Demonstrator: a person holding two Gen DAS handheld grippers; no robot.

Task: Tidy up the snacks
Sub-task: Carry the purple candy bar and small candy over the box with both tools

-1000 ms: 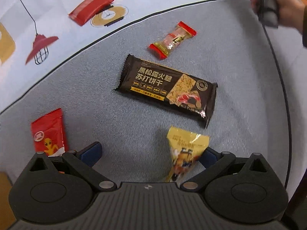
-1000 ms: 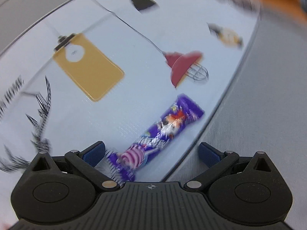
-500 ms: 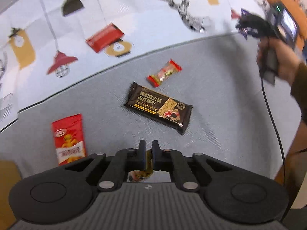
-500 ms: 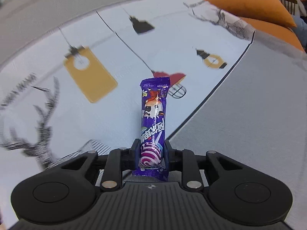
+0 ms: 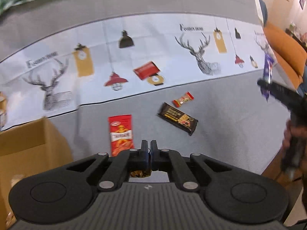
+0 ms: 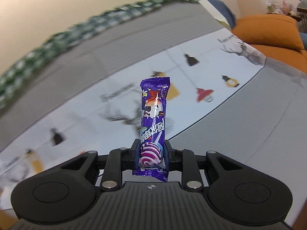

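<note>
Right wrist view: right claw [image 6: 150, 152] grips purple lollipop packet [image 6: 153, 122]; left claw [image 5: 148, 150] clenched on a yellow wrapper [image 5: 140, 173].

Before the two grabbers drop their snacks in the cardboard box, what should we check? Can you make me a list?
1. Right gripper has a firm hold on the purple lollipop packet: ok, pads pinch its lower end and it stands up straight.
2. Left gripper is holding something: ok, jaws are shut on a yellow snack packet, though only a crumpled bit shows.
3. Cardboard box is open at the top: ok.
4. Room inside the box: cannot tell, most of the inside is hidden.
5. Snacks waiting on the grey cloth: not ok yet; the red packet, the black cracker pack and the small red-ended candy lie there.
</note>
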